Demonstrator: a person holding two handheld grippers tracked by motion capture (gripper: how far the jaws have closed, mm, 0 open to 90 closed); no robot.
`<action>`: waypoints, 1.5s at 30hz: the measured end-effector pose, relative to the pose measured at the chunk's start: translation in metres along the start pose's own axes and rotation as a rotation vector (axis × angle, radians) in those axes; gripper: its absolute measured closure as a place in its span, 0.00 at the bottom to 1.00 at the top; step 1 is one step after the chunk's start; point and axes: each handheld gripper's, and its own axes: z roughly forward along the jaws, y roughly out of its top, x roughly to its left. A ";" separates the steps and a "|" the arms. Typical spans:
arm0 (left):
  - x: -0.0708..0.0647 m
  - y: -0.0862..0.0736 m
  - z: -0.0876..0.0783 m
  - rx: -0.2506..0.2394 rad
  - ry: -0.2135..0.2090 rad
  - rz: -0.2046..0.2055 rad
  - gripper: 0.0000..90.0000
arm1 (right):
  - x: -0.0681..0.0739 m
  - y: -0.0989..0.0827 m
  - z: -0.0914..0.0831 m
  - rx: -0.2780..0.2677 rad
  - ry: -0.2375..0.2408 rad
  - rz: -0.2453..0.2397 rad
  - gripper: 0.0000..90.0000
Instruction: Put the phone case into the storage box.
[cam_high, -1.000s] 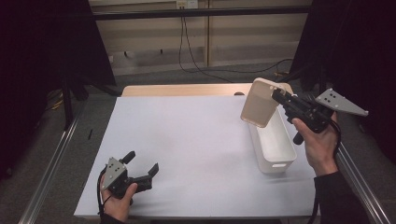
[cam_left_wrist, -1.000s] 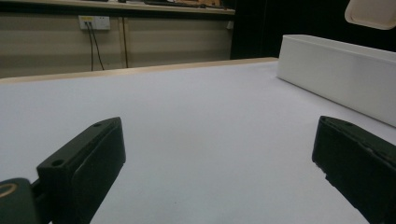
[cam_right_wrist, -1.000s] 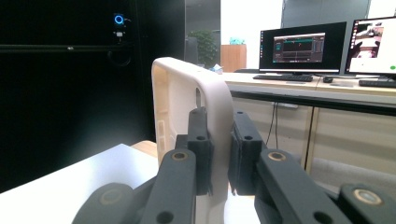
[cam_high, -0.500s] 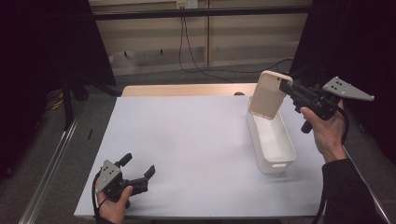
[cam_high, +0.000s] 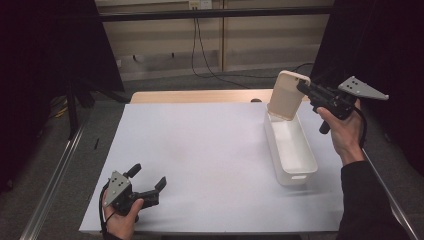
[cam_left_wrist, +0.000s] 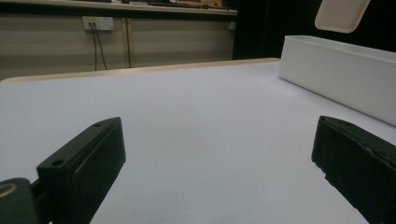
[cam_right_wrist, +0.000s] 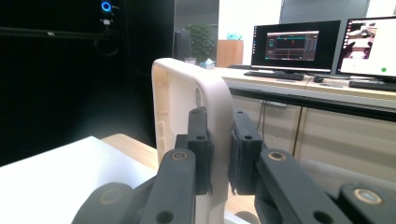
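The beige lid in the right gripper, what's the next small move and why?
Probably carry the beige lid clear of the white bin and set it on the white table: the right gripper pinches its rim, holding it tilted above the bin's far end, while the left gripper rests open.

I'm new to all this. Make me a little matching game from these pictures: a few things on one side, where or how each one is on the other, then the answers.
Things:
1. lid
2. white box
3. left gripper
4. right gripper

States:
A. jaws spread apart, nothing between them, low over the near left of the table
B. standing open on the right side of the table
C. held tilted in the air above the box's far end
D. jaws clamped on the lid's edge

Pairs: 1-C, 2-B, 3-A, 4-D
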 end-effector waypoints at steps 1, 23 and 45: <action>-0.001 0.000 0.000 -0.004 -0.011 -0.017 0.03 | -0.001 0.000 0.003 0.005 -0.001 0.000 0.90; 0.000 -0.001 0.004 0.010 -0.003 0.003 0.04 | -0.021 -0.031 0.025 0.068 -0.056 -0.012 0.90; 0.001 0.000 0.005 0.016 0.007 0.018 0.04 | -0.033 -0.074 0.038 0.130 -0.127 0.008 0.90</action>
